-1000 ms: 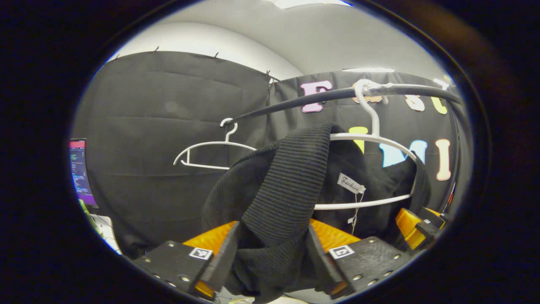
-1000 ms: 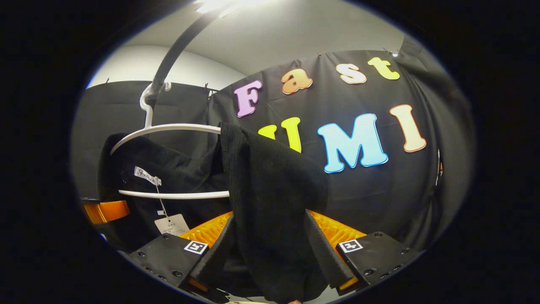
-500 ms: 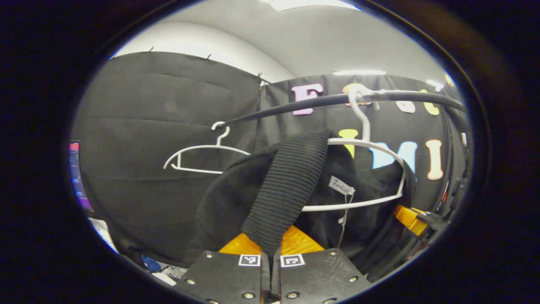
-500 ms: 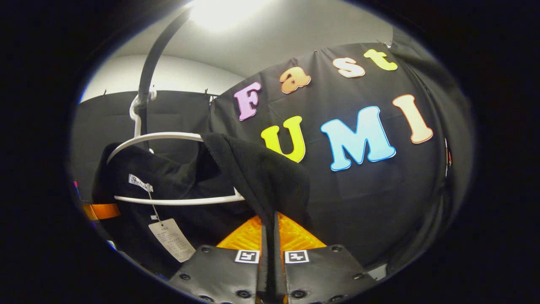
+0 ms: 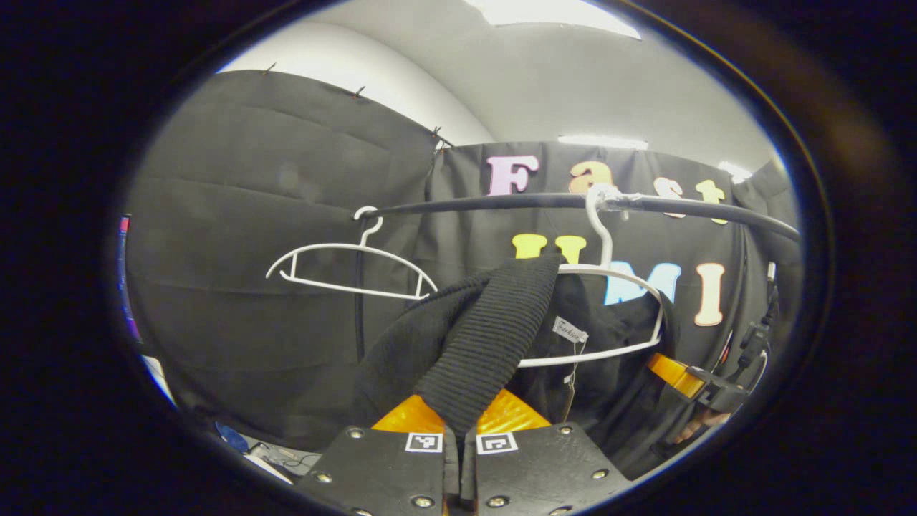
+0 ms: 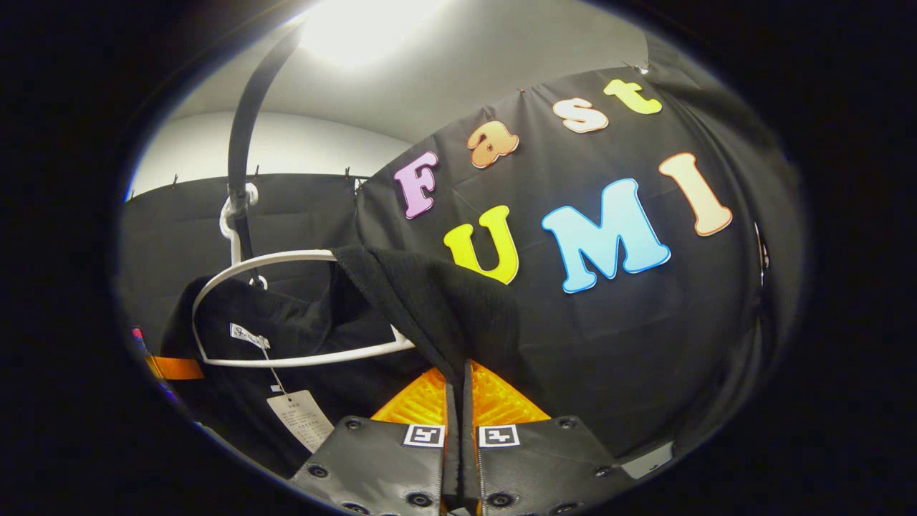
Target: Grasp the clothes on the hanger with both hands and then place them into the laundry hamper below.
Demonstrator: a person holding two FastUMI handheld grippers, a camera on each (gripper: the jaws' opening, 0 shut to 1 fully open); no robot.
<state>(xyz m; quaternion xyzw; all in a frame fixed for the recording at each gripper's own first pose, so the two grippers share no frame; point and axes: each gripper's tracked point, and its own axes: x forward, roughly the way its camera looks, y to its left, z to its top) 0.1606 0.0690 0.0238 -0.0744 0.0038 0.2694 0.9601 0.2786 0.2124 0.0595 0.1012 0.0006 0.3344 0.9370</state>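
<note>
Black knit sweater (image 5: 494, 326) is hanging on the white hanger (image 5: 630, 287) off the rail (image 5: 501, 204). Left gripper (image 5: 458, 448) and right gripper (image 6: 458, 412) are each pinching a shoulder, jaws clamped on fabric. Suggest lifting both shoulders evenly, clearing hanger ends before lowering.

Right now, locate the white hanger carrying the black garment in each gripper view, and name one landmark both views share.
Left gripper view: white hanger sits right of centre, hooked on the black rail, with the black garment draped over it.
Right gripper view: the same hanger sits left of centre, its lower bar crossing the garment.
Shared landmark: the white neck label sewn inside the garment's collar.
</note>
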